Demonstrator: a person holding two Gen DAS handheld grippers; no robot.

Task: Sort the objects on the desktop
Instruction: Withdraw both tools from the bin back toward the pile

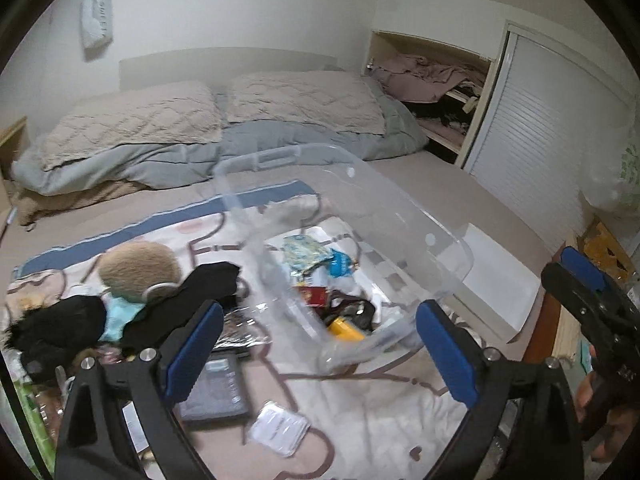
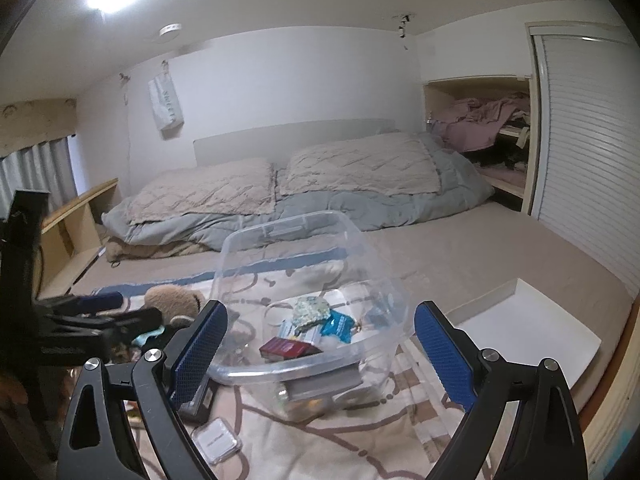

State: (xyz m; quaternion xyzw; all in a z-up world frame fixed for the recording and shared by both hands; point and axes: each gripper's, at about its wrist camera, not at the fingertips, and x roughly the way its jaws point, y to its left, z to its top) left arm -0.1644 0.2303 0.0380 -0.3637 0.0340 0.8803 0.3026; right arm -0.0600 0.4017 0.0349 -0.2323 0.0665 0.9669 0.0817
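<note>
A clear plastic bin (image 1: 400,216) (image 2: 372,264) sits tilted on a patterned blanket on the bed. In it lie a red box (image 1: 314,295) (image 2: 288,348), a blue packet (image 1: 340,264) (image 2: 338,326), a patterned pouch (image 1: 304,248) (image 2: 310,308) and a yellow item (image 1: 344,328). My left gripper (image 1: 320,352) (image 2: 120,308) hovers open before the bin's near left side, nothing between its blue pads. My right gripper (image 2: 320,350) (image 1: 576,276) stands open in front of the bin, empty too. Left of the bin lie a brown plush (image 1: 138,268), black cloth (image 1: 212,284) and a dark grey case (image 1: 216,388).
A small white packet (image 1: 278,428) (image 2: 216,438) lies on the blanket near me. A shallow white box (image 2: 528,320) rests on the bed to the right. Pillows and a grey duvet (image 1: 160,156) fill the far end. A slatted closet door (image 2: 592,152) stands right.
</note>
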